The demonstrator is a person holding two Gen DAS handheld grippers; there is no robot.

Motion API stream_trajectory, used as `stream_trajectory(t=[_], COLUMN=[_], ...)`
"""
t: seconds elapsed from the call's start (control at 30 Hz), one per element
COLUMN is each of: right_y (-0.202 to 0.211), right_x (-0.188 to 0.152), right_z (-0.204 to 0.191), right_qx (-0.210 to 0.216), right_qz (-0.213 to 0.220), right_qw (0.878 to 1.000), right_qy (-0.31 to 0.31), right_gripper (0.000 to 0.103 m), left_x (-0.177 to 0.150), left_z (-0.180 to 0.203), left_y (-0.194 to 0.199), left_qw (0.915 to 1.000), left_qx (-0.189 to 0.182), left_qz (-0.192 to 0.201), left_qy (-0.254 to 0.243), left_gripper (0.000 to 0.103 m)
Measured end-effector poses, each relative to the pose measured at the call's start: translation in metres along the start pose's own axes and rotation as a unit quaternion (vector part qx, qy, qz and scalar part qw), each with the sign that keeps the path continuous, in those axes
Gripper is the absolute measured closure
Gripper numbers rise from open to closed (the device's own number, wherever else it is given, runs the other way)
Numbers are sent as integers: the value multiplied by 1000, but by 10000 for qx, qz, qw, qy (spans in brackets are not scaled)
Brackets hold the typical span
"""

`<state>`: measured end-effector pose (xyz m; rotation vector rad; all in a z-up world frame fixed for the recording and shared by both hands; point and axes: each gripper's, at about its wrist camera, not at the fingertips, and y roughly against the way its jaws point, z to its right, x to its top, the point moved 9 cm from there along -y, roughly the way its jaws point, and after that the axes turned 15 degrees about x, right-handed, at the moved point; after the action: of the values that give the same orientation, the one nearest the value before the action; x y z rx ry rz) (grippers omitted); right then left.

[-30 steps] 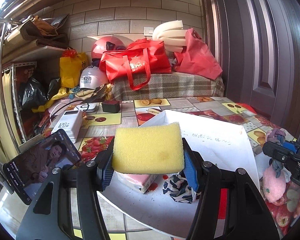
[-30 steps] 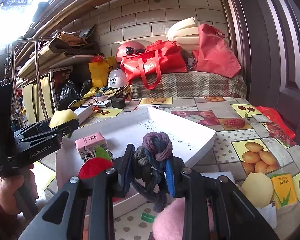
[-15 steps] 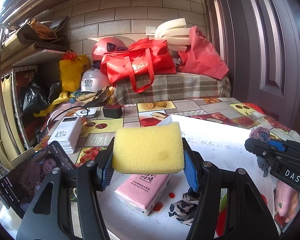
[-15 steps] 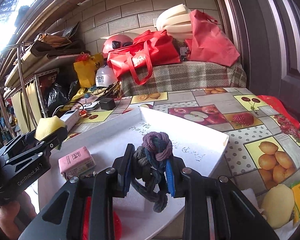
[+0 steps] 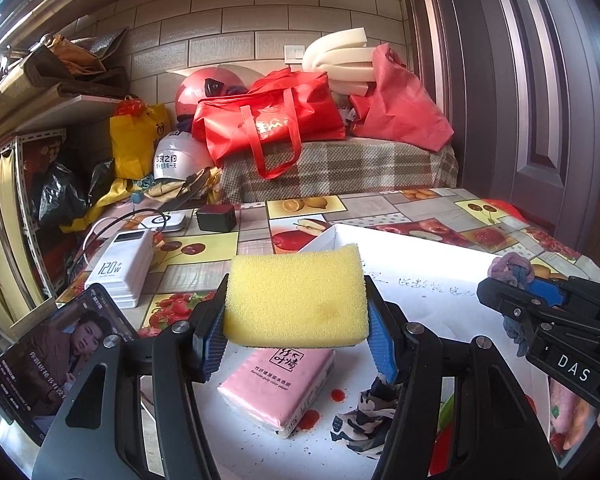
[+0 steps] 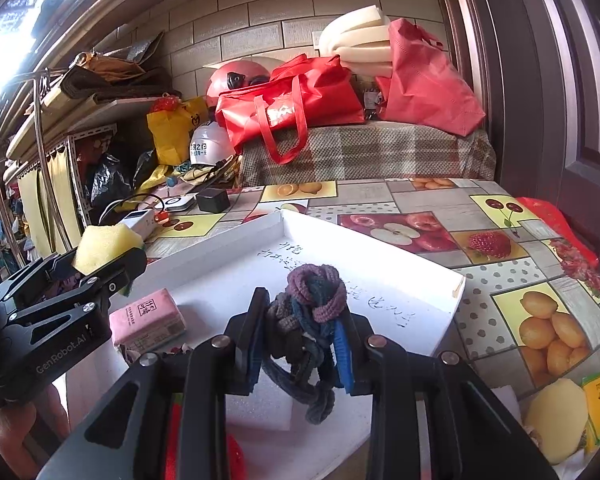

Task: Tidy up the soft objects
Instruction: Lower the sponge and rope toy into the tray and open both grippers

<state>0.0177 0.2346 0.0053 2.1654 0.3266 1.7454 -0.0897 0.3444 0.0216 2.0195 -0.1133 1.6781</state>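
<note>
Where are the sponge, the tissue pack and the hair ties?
sponge (image 5: 296, 296), left wrist view, middle of its front face.
tissue pack (image 5: 278, 386), left wrist view, pink top.
hair ties (image 6: 314, 292), right wrist view, upper knot.

Porous foam sponge (image 5: 296, 296); knitted cloth bundle (image 6: 312, 312).

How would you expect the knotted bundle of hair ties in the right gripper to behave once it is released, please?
The hair ties probably flop: loops already dangle below the right gripper. They look light and stretchy, so they should land limply in the white tray, unlikely to roll.
</note>
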Motion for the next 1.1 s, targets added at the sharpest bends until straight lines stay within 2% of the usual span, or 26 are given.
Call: stream_trajectory(t=[0.03, 0.07, 0.1, 0.17, 0.2, 0.27, 0.63, 0.8, 1.1], right_y=[0, 0, 1, 4, 5, 8, 24, 33, 72], right_x=[0, 0, 1, 2, 3, 4, 10, 3, -10], right_z=[-1, -2, -2, -4, -6, -11, -10, -8, -19], right_qx=[-1, -9, -26, -69, -97, -144, -338, -572, -232], right_qz=[9, 20, 46, 122, 162, 229, 642, 514, 688], right_qw=[10000, 10000, 10000, 9998, 9995, 9989, 9965, 9962, 9955], right_qy=[24, 52, 83, 171, 236, 379, 420, 416, 613], right_gripper=[68, 55, 33, 10, 4, 0, 0, 0, 0], left_x=[0, -1, -1, -2, -2, -3, 0, 3, -2], left_z=[0, -2, -4, -6, -6, -6, -14, -19, -10], left_y=[-1, -2, -3, -4, -4, -4, 5, 10, 29], left_qw=[10000, 9998, 9996, 9994, 9993, 9991, 9982, 9975, 9984], left_qx=[68, 182, 290, 357, 377, 426, 546, 585, 354], left_qz=[-18, -30, -44, -35, -36, -31, 182, 281, 305], left_qy=[-6, -6, -3, -5, -18, -26, 157, 276, 324], left_gripper=[38, 25, 11, 0, 0, 0, 0, 0, 0])
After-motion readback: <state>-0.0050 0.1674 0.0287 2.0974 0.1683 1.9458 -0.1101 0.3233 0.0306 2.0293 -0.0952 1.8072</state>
